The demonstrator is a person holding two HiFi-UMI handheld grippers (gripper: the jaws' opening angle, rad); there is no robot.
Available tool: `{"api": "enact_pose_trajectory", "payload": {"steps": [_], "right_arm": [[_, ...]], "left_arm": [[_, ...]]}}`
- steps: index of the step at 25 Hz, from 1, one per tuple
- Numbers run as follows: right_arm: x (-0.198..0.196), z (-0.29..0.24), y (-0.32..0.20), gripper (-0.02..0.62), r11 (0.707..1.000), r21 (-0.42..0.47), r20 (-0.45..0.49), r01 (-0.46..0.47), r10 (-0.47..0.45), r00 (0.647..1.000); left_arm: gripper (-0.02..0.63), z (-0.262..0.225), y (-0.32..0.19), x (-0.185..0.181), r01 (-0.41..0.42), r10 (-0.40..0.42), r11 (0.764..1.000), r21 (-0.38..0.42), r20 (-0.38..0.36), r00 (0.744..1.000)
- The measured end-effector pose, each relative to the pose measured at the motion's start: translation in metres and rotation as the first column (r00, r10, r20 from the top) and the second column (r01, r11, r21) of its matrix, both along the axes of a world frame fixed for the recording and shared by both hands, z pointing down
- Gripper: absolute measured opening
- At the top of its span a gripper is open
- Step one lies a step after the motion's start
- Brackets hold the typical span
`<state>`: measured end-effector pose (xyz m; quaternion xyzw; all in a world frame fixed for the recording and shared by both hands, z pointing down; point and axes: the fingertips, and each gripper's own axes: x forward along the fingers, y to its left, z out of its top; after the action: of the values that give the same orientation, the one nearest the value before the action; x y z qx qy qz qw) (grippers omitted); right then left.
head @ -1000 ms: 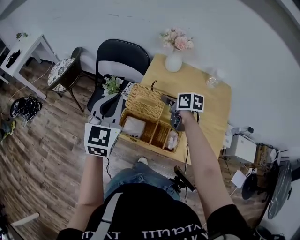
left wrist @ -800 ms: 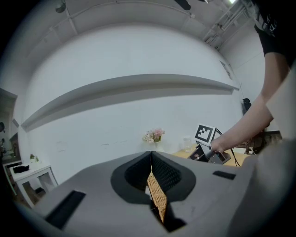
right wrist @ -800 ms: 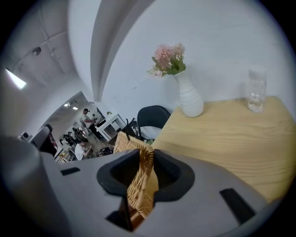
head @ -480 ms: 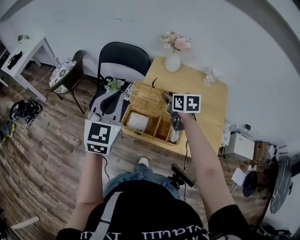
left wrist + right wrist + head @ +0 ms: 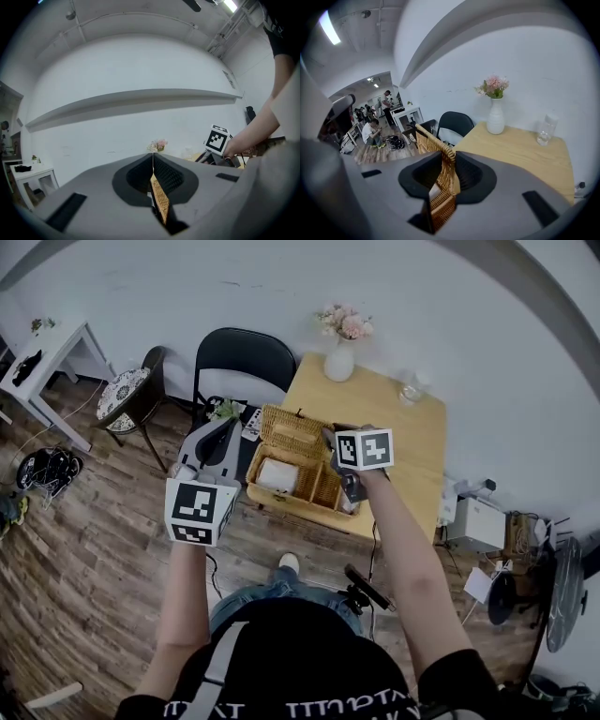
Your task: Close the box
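Note:
A wicker box (image 5: 302, 495) stands open at the near edge of a wooden table (image 5: 412, 442), with a white bundle (image 5: 278, 474) in one compartment. Its woven lid (image 5: 292, 432) is raised at the far side. My left gripper (image 5: 231, 437) is at the lid's left end and is shut on a thin wicker edge (image 5: 158, 199). My right gripper (image 5: 334, 442) points down at the lid's right end. It is shut on the wicker lid rim (image 5: 443, 176); its jaws have just closed a little more on it.
A white vase of pink flowers (image 5: 339, 357) and a glass (image 5: 409, 390) stand at the table's far side. A black chair (image 5: 239, 362) and a small plant (image 5: 223, 411) are left of the table. A cushioned chair (image 5: 127, 388) and a white side table (image 5: 47, 343) stand further left.
Both grippers have risen and moved away from me with the lid's edge in them. The right gripper has rolled, and the lid now stands more upright in its view.

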<state>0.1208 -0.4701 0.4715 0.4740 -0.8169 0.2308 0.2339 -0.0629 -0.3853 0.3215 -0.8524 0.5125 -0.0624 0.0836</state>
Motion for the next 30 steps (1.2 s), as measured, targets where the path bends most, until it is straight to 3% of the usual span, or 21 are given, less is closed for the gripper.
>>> {"api": "enact_pose_trajectory", "payload": {"steps": [12,17,30], "right_arm": [[-0.02,-0.001,0.046,0.103,0.995,0.038,-0.124,0.096,-0.091,0.988],[-0.028,0.003,0.068,0.112,0.988,0.017,-0.13,0.151,-0.148,0.98],[-0.046,0.041,0.115,0.163,0.939,-0.074,-0.211,0.337,-0.345,0.915]], "left_arm": [[0.014,0.006,0.029,-0.02,-0.001,0.001,1.0,-0.021,-0.036,0.999],[0.012,0.009,0.038,-0.022,-0.008,0.007,0.999,-0.031,-0.052,0.999],[0.014,0.04,0.052,-0.013,-0.034,0.029,0.995,-0.092,-0.059,0.998]]}}
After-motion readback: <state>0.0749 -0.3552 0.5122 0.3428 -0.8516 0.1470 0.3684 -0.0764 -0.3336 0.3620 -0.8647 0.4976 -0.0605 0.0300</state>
